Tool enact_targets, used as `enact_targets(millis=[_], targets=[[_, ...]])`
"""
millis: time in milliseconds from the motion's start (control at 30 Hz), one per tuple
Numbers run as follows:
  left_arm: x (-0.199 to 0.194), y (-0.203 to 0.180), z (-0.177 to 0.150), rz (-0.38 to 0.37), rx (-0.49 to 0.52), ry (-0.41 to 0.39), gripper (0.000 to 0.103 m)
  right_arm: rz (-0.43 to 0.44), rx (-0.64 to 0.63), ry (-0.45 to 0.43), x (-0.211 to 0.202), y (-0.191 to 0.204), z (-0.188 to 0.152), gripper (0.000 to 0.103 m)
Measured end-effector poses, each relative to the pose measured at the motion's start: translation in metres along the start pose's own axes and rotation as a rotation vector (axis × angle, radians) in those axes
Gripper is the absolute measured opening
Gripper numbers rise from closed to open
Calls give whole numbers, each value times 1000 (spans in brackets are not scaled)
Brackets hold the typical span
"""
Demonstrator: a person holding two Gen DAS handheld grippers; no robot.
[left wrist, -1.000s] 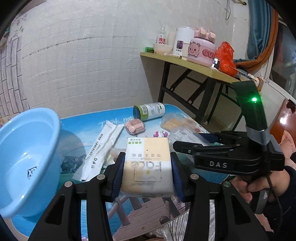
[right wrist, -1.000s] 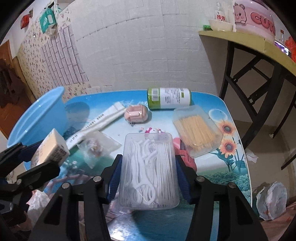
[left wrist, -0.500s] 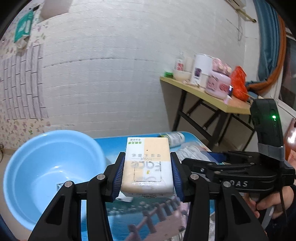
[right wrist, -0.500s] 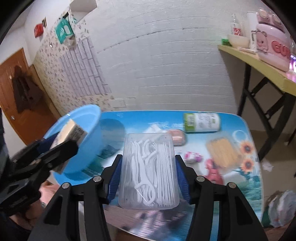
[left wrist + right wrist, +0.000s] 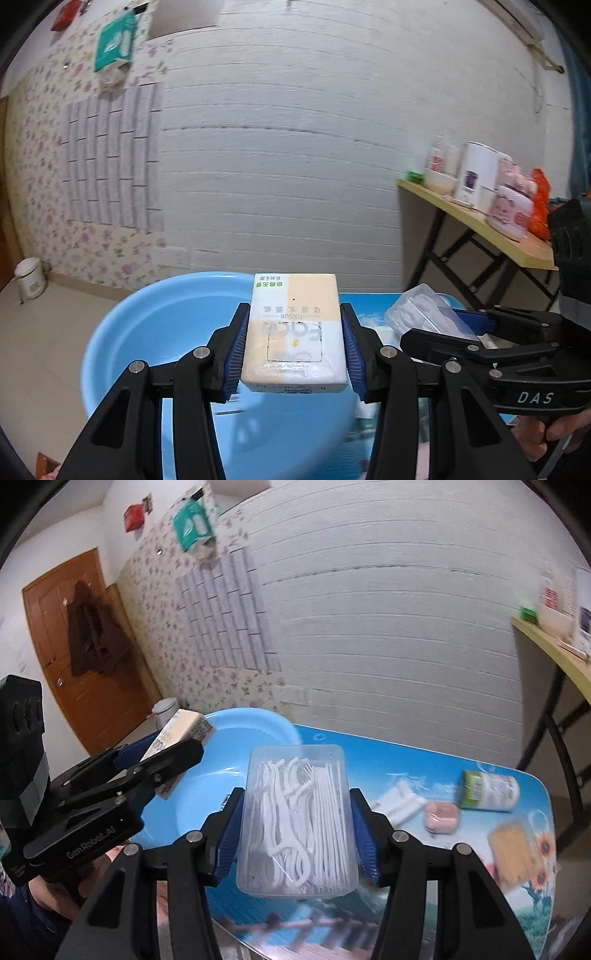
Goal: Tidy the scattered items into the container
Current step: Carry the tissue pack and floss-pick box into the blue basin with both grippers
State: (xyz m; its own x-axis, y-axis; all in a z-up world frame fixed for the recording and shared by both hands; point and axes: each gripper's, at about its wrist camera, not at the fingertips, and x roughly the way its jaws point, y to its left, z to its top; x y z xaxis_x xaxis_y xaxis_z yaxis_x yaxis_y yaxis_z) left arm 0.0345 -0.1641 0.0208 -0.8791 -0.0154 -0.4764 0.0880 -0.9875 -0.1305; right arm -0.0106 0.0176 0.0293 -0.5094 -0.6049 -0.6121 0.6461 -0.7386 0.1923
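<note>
Over basin [image 5: 155,332] | left gripper [image 5: 294,347] pinching tissue pack [image 5: 294,332] | right gripper [image 5: 297,827] clamping floss box [image 5: 297,819]

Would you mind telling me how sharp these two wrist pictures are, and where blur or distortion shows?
Left wrist view: the tissue pack in the left hand-held gripper is crisp; the wall behind is smeared and fisheye-bowed. Right wrist view: the floss pick box in the right hand-held gripper is sharp, while the green bottle and table are motion-blurred.

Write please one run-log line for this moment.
left tongs: shut on tissue pack over blue basin | right tongs: shut on floss pick box | release: not yet
</note>
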Motion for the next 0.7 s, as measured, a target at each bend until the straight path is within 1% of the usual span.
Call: enact_targets(millis=[233,333,500,600,700], targets=[[6,35,-6,80,3,28,44,56,0,23,33,30,11,56],[15,48,-9,96,-12,45,44,60,-26,49,53,41,12,56],[28,62,-15,116,-5,63,44,59,-52,78,74,44,14,56],[36,66,-16,116,-6,73,44,54,-61,96,76,41,10,56],[40,67,-14,121,15,68,44,42,-72,101,76,40,7,56]])
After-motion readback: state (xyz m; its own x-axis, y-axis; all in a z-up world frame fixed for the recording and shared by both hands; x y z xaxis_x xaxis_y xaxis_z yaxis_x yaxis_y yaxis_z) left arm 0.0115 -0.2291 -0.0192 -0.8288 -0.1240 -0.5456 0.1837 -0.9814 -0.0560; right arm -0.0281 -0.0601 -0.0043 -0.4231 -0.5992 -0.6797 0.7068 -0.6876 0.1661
